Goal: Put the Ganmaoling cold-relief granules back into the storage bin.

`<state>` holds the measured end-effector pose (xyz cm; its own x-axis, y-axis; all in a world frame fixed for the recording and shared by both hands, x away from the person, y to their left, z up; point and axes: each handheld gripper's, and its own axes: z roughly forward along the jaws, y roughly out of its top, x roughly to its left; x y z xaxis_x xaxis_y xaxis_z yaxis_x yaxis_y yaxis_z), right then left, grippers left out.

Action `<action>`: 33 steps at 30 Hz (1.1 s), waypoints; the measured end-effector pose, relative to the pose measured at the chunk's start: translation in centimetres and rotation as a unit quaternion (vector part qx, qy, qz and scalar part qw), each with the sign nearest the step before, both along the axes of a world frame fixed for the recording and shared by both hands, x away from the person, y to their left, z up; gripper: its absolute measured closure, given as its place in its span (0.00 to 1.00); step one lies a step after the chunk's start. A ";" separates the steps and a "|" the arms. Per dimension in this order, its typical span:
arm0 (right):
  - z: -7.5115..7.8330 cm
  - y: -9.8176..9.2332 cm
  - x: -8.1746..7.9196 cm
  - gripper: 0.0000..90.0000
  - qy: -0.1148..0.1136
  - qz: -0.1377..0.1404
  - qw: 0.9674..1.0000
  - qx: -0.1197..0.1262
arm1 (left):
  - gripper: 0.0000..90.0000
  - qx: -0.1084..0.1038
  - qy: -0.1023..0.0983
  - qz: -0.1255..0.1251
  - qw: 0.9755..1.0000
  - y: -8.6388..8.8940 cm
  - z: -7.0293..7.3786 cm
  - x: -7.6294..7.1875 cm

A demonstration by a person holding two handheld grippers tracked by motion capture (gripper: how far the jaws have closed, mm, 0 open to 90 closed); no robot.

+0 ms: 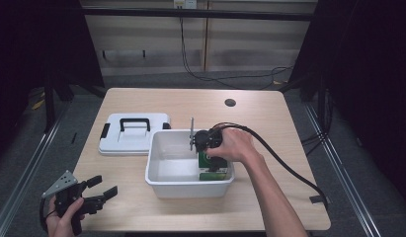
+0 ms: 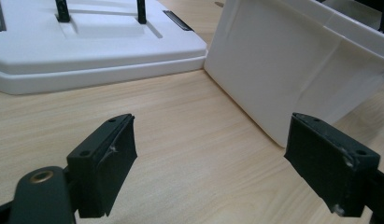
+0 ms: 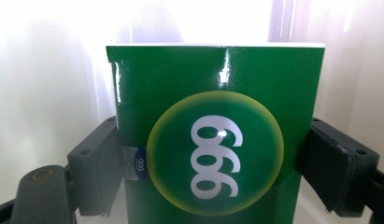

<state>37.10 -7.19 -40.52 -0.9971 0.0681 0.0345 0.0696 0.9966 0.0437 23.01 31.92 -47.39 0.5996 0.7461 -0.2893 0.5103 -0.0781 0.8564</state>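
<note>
Clamping my right tongs (image 3: 213, 163) on a green box (image 3: 213, 140) inside the white bin (image 1: 156, 173), I rest my left tongs (image 2: 210, 168) apart over the surface (image 2: 180, 154).

A light wooden table (image 1: 141, 202) with rounded corners stands in the middle of a dim room. Near the far edge of the table there is a small round dark hole (image 1: 230, 102). Behind the table is a pale panelled wall (image 1: 156, 39), and a black cable (image 1: 190, 69) hangs down from it and lies in loops on the grey floor (image 1: 22, 163). A dark horizontal bar (image 1: 190, 13) crosses above the wall. On both sides of the table, metal rails (image 1: 30, 160) run along the floor. Left and right of the table the room is very dark.
</note>
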 end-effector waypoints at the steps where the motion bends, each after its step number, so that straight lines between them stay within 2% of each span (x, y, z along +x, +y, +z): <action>1: -0.2 0.0 0.0 0.17 0.000 0.003 1.000 0.001 | 0.18 0.000 0.000 0.000 1.000 0.0 0.0 0.0; 6: -0.9 0.1 0.2 0.17 0.000 0.004 1.000 -0.006 | 0.18 0.000 0.000 0.000 1.000 0.0 0.0 0.0; 18: -1.4 0.2 0.2 0.14 0.001 -0.002 1.000 -0.012 | 0.18 -0.001 0.001 0.001 1.000 0.0 0.0 0.0; 19: -1.5 0.2 0.2 0.14 0.001 -0.005 1.000 -0.002 | 0.18 -0.001 0.002 0.002 1.000 0.0 0.0 0.0; 20: -1.4 0.3 0.2 0.14 0.001 -0.005 1.000 -0.014 | 0.18 -0.002 0.003 0.003 1.000 0.0 0.0 0.0; 21: -1.5 0.3 0.2 0.14 0.005 -0.004 1.000 -0.015 | 0.18 -0.001 0.001 0.001 1.000 0.0 0.0 0.0; 33: -1.2 -0.2 0.2 0.12 -0.004 -0.002 1.000 0.003 | 0.18 -0.002 0.002 0.001 1.000 0.0 0.0 0.0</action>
<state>37.26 -7.36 -41.68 -0.9970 0.0726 0.0278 0.0739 0.9960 0.0499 23.01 31.88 -47.39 0.5967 0.7462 -0.2954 0.5141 -0.0728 0.8546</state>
